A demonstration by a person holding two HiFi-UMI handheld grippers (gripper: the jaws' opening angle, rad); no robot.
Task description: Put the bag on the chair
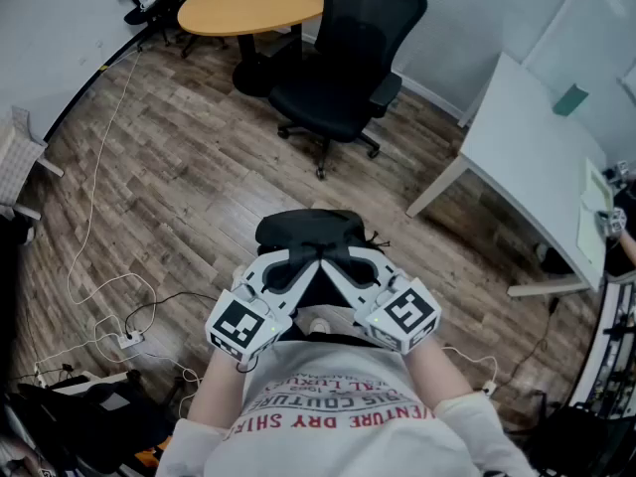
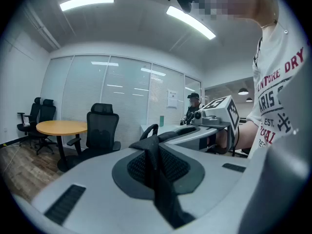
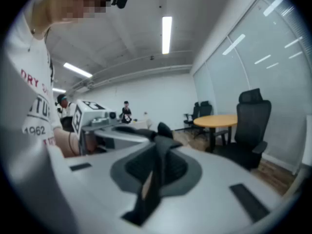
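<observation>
A black bag (image 1: 310, 229) hangs in front of my chest, held by its straps. My left gripper (image 1: 296, 268) is shut on a black strap (image 2: 161, 189), which runs up between its jaws. My right gripper (image 1: 340, 268) is shut on another black strap (image 3: 155, 179) the same way. The two grippers sit side by side, tips almost touching above the bag. The black office chair (image 1: 343, 58) stands well ahead of me on the wood floor, seat facing me; it also shows in the left gripper view (image 2: 101, 130) and the right gripper view (image 3: 249, 130).
A round wooden table (image 1: 253, 1) stands just behind the chair. A white table (image 1: 537, 157) lies to the right. White cables and a power strip (image 1: 129, 341) trail on the floor at my left, with dark bags (image 1: 70, 415) near my feet.
</observation>
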